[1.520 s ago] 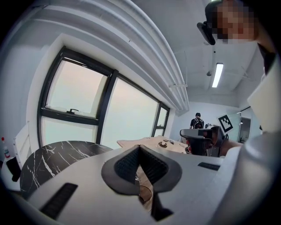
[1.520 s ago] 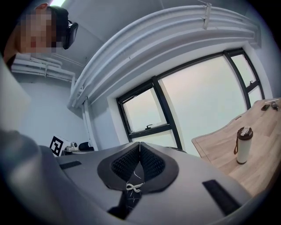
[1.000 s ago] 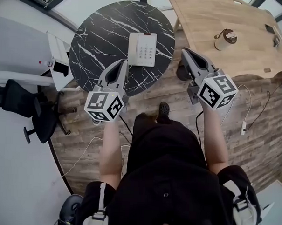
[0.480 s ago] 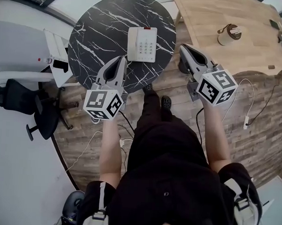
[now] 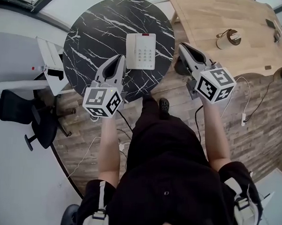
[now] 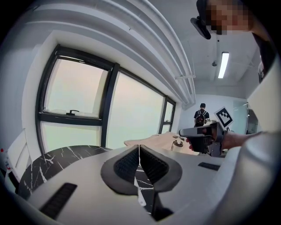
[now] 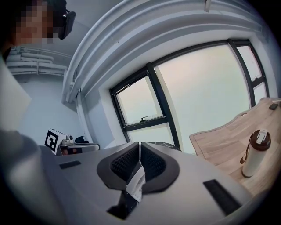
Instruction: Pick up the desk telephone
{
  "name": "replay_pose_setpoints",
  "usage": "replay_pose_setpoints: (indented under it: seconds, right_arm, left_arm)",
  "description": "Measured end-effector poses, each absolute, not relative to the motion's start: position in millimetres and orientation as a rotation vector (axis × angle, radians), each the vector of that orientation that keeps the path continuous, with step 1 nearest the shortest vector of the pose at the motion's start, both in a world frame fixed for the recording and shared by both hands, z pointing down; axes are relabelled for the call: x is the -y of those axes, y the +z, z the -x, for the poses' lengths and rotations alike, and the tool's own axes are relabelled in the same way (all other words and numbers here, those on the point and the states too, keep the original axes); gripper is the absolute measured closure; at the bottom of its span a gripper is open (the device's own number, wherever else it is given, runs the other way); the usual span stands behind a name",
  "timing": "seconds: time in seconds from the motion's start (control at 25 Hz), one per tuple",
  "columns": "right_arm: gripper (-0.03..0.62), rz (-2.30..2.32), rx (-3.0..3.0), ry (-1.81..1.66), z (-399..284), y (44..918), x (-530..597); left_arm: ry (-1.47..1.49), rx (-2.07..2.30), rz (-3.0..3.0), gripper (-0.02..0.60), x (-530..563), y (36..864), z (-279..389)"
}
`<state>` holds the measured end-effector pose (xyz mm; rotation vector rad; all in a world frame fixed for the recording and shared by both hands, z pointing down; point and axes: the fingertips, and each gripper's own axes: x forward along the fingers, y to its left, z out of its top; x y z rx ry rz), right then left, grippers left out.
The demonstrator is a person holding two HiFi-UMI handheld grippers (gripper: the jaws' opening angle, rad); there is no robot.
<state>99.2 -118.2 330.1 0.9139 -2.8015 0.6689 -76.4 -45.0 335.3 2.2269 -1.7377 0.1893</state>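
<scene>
The white desk telephone [image 5: 140,51] lies flat near the front of the round black marble table [image 5: 98,33], keypad up. My left gripper [image 5: 121,58] hovers over the table's near edge, just left of the phone, jaws shut with nothing between them. My right gripper [image 5: 182,46] hangs off the table's right rim, to the right of the phone, also shut and empty. In the left gripper view the pads [image 6: 151,162] meet in a closed line, and the right gripper [image 6: 199,134] shows beyond. The right gripper view shows its pads [image 7: 127,162] pressed together and a white sliver below them.
A light wooden table [image 5: 215,15] stands at the right with a bottle [image 5: 227,39] on it. A black office chair [image 5: 19,111] and a white stand [image 5: 47,59] sit left of the marble table. Cables trail on the wooden floor [image 5: 252,124].
Both grippers have moved forward toward the marble table and a little lower. The left one now reaches over the table's near edge, closer to the phone. Both jaws stay shut.
</scene>
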Motion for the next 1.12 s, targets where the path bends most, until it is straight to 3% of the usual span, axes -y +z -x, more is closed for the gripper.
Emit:
replay_pose_setpoints:
  seconds: [0.4,0.52,1.12]
  right_arm:
    - [0.555,-0.993,2.736,0.644,-63.0,333.0,159.8]
    - [0.487,-1.023,2.705,0.642,-53.9,338.6,170.1]
    - [0.374,-1.037,2.524,0.829,-17.0,413.0,161.9]
  left_arm:
    - [0.172,1.627,-2.294,0.561,105.1,340.4,111.5]
    - [0.174,1.588,-2.304,0.511,118.7,347.4,120.6]
    - [0.216,1.394,-2.245,0.428,141.6,414.0,146.8]
